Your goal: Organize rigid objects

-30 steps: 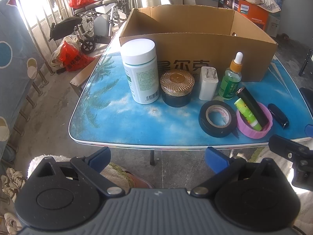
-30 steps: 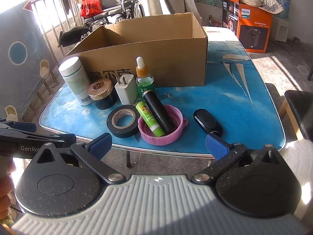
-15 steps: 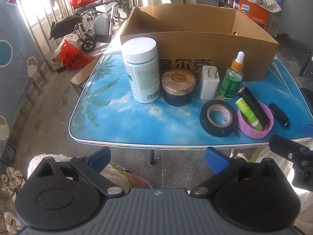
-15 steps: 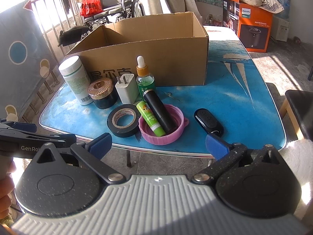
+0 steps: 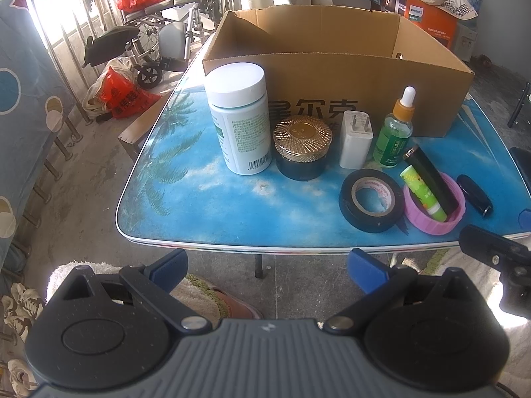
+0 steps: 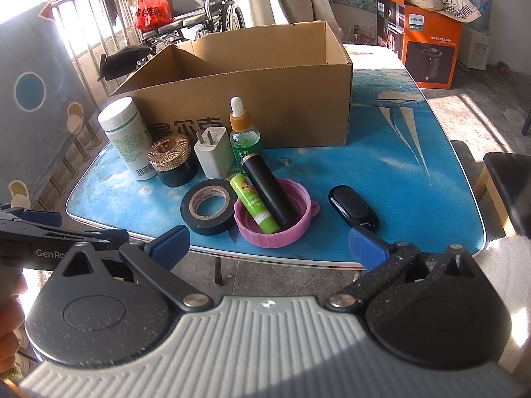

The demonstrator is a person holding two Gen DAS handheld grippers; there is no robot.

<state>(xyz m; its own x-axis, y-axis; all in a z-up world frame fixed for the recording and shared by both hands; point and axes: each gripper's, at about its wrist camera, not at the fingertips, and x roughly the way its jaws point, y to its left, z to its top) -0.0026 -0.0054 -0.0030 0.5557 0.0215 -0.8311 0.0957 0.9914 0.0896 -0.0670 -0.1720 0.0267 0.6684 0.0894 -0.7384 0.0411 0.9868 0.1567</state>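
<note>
**A:** Where are the tongs?

**B:** The left tongs (image 5: 267, 267) and the right tongs (image 6: 268, 243) both hover off the desk's near edge, blue pads wide apart, gripping nothing.

**A:** What is on the desk?

**B:** A blue desk (image 5: 205, 205) printed with sky and palms carries an open cardboard box (image 5: 332, 76) standing toward the far edge. In front of the box runs a row: a white pill bottle (image 5: 240, 119) toward the left edge, a dark jar with a gold lid (image 5: 302, 147) just beside it, a white plug adapter (image 5: 355, 139), then a green dropper bottle (image 5: 395, 132), upright.

**A:** And closer to the near edge?

**B:** A black tape roll (image 5: 371, 200) lies flat, touching a pink lid (image 5: 434, 207) turned upside down. Inside the lid lean a green tube (image 6: 254, 204) and a black tube (image 6: 268, 190), side by side, their far ends sticking out over the rim toward the dropper bottle. A black remote (image 6: 353, 207) lies flat nearer the right edge, apart from the lid.

**A:** Anything around the desk?

**B:** A wheelchair (image 6: 195, 10) past the far left corner, and an orange carton (image 6: 428, 46) on the floor beyond the far right corner.
</note>
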